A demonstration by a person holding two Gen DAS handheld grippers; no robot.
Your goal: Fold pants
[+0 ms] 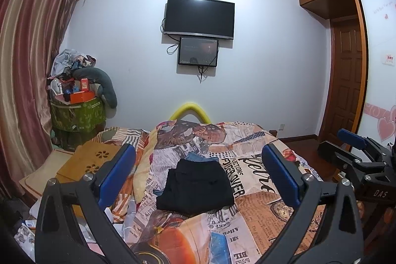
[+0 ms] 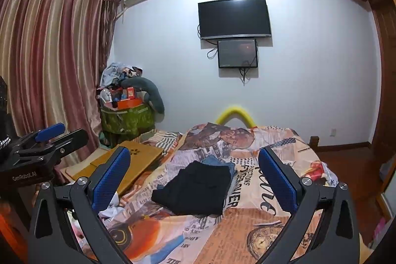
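Note:
Black pants (image 1: 195,187) lie folded into a flat rectangle on the printed bed cover (image 1: 252,214), on top of a folded blue denim piece (image 1: 200,157). They also show in the right wrist view (image 2: 195,189), with the denim (image 2: 217,161) peeking out behind. My left gripper (image 1: 198,180) is open and empty, held above the bed, its blue pads framing the pants. My right gripper (image 2: 195,180) is open and empty at about the same height. The right gripper also shows at the right edge of the left wrist view (image 1: 358,152), and the left gripper at the left edge of the right wrist view (image 2: 47,137).
A tan board (image 1: 94,160) lies on the bed's left side. A green bin (image 1: 76,113) piled with clutter stands in the corner by the curtain (image 1: 27,66). A TV (image 1: 199,16) hangs on the far wall. A wooden door (image 1: 346,81) is at right.

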